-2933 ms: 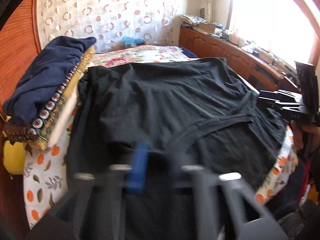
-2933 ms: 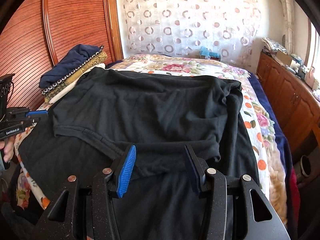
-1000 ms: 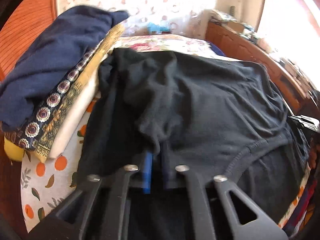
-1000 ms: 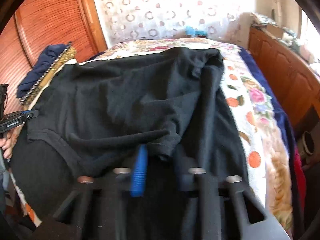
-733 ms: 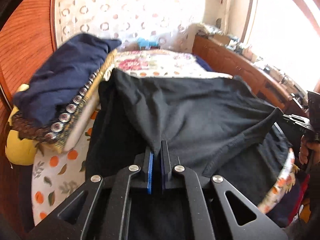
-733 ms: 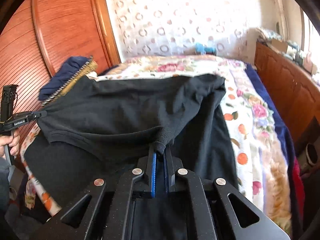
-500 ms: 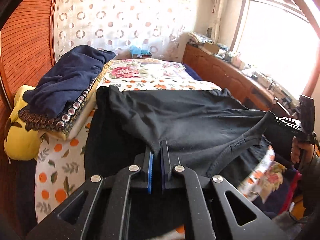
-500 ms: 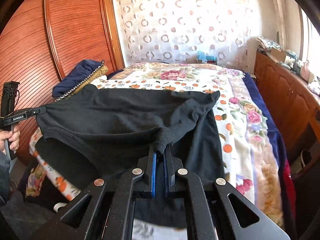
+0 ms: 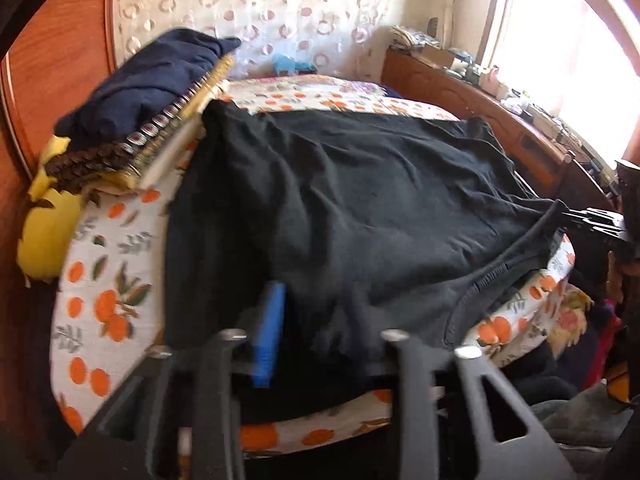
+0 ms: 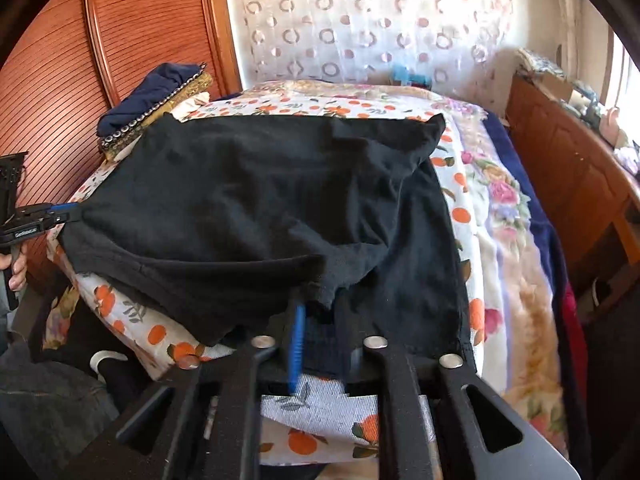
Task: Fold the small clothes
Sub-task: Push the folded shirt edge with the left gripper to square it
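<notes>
The black garment (image 9: 360,200) lies spread across the near end of the bed (image 9: 108,280), folded over itself so that a doubled upper layer covers most of the lower one. Its near hem hangs at the mattress edge; in the right wrist view the far right corner (image 10: 432,124) rises to a small peak on the orange-print bedspread (image 10: 460,184).

Left gripper (image 9: 316,316): jaws have just been opening and stand apart. The garment's near left corner sits between them — the blue pad (image 9: 269,332) is clear of the cloth, so the hold is released. From the right wrist view the same gripper (image 10: 60,214) appears at the garment's left corner, carried by a hand (image 10: 18,272); there its tips look close to the cloth (whether they touch it cannot be told at that size).

Right gripper (image 10: 320,332): jaws have likewise just been opening, less widely. A hanging corner of the garment droops just above the gap; the blue pad (image 10: 297,344) shows no pressure on it. Released, on the evidence. In the left wrist view this gripper (image 9: 588,220) meets the garment's right corner at the bed edge.

A stack of folded textiles (image 9: 140,112) — navy on top, patterned gold beneath — rests on the far left of the bed, touching the garment's far left edge, beside a yellow pillow (image 9: 44,232).
</notes>
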{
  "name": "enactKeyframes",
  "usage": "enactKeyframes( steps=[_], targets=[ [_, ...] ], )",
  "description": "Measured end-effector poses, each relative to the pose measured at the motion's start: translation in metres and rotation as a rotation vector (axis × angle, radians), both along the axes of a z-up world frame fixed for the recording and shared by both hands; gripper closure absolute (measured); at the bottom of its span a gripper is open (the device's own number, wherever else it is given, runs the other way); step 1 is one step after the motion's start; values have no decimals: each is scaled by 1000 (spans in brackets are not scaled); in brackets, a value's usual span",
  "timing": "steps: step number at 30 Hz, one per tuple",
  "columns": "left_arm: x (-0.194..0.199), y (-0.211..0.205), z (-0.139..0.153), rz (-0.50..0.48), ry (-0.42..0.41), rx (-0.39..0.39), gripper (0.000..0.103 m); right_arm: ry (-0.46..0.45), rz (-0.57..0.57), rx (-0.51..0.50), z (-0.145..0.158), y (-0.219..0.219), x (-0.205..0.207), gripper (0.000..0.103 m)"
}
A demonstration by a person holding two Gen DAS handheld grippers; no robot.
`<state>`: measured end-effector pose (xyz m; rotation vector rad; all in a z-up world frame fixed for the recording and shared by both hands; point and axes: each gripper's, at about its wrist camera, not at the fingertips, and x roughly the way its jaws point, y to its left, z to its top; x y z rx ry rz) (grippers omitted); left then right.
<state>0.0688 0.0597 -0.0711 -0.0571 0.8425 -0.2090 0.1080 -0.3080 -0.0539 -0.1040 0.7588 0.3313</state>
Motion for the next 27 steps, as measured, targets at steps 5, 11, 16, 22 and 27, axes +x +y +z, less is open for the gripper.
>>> enactKeyframes(
  steps=[5,11,16,22,27],
  targets=[
    [-8,16,10,57,-42,13,28,-85,-16,4,16,13,-7,49],
    [-13,26,13,93,-63,35,28,-125,90,34,11,64,-12,49],
    [-18,38,13,117,-65,45,28,-99,242,66,-6,133,-1,49],
    [-28,65,13,160,-66,53,28,-78,441,67,-27,226,7,49],
    [-39,96,11,221,-67,49,28,-55,598,65,-41,290,10,49]
  ],
)
